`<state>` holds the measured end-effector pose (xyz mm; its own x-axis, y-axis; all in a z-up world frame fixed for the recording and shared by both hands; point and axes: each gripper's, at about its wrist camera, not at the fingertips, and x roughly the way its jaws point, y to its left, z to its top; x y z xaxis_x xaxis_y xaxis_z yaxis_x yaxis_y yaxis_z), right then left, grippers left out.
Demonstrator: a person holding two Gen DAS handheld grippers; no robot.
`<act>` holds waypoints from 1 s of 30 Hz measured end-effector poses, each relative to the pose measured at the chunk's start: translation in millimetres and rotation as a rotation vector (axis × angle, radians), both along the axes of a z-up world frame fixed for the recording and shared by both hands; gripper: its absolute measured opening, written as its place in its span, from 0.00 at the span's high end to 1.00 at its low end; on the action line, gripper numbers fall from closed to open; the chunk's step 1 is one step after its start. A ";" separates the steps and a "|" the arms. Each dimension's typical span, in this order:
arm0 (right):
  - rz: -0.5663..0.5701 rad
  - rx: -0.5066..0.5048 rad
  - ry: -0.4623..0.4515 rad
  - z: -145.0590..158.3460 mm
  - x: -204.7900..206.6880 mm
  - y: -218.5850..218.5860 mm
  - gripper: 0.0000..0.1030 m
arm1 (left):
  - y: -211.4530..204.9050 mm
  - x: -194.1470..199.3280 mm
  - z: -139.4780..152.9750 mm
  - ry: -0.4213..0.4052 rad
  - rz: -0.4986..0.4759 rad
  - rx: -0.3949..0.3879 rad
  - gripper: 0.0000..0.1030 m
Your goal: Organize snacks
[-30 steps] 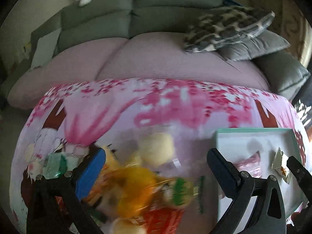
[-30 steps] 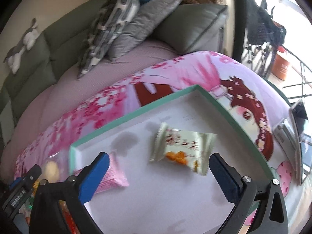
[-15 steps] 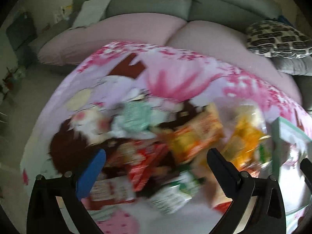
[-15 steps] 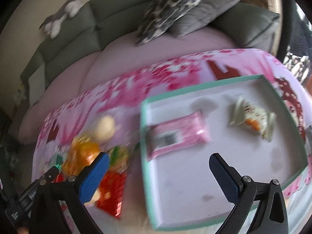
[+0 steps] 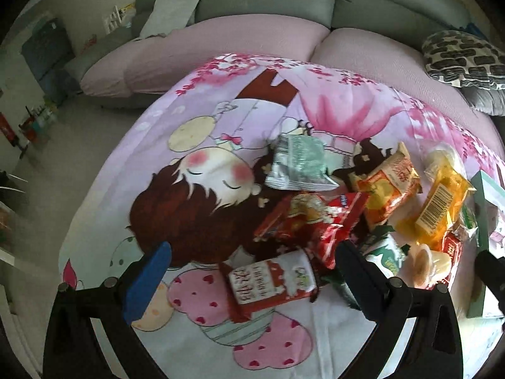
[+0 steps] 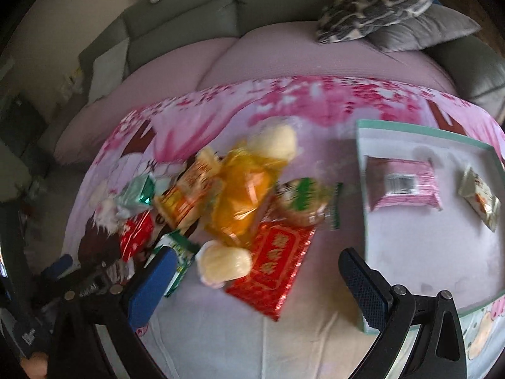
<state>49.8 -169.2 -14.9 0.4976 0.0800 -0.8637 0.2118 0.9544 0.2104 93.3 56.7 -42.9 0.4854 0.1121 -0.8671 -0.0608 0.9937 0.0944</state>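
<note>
both your tongs have swung off the shallow teal-rimmed tray (image 6: 423, 132) toward the loose heap of snack packets (image 5: 356, 202) just left of it. left tongs (image 5: 252, 271) and right tongs (image 6: 255, 278) gape empty; choose the next packet.

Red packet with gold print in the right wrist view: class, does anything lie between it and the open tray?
Nothing visible does. The red packet lies left of the tray, with only bare cartoon cloth between. The right hand-held gripper hovers open above it.
</note>
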 end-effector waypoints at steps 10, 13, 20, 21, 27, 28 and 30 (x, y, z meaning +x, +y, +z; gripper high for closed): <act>0.017 0.026 0.027 -14.2 8.0 1.4 0.00 | 19.1 6.5 -13.6 0.045 0.035 -0.111 0.00; 0.016 0.043 0.051 -20.9 9.9 -1.2 0.00 | 18.0 10.1 -23.8 0.081 0.031 -0.126 0.00; -0.005 0.112 0.109 -40.1 15.6 -7.2 0.00 | 22.5 18.1 -43.4 0.144 0.073 -0.127 0.00; -0.004 0.111 0.110 -40.5 15.1 -7.2 0.00 | 24.2 18.3 -43.7 0.142 0.084 -0.127 0.00; 0.040 0.073 0.088 -37.1 16.8 3.6 0.00 | 31.7 21.9 -49.2 0.158 0.117 -0.184 0.00; 0.062 0.051 0.082 -36.6 17.2 9.5 0.00 | 31.8 22.4 -51.7 0.169 0.117 -0.200 0.00; 0.087 0.019 0.078 -36.6 17.0 17.6 0.03 | 34.6 23.6 -55.4 0.192 0.132 -0.231 0.00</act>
<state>66.8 -151.6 -51.5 0.4198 0.1365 -0.8973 0.1442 0.9660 0.2144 116.9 91.3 -98.3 0.3049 -0.0468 -0.9512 -0.1934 0.9749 -0.1100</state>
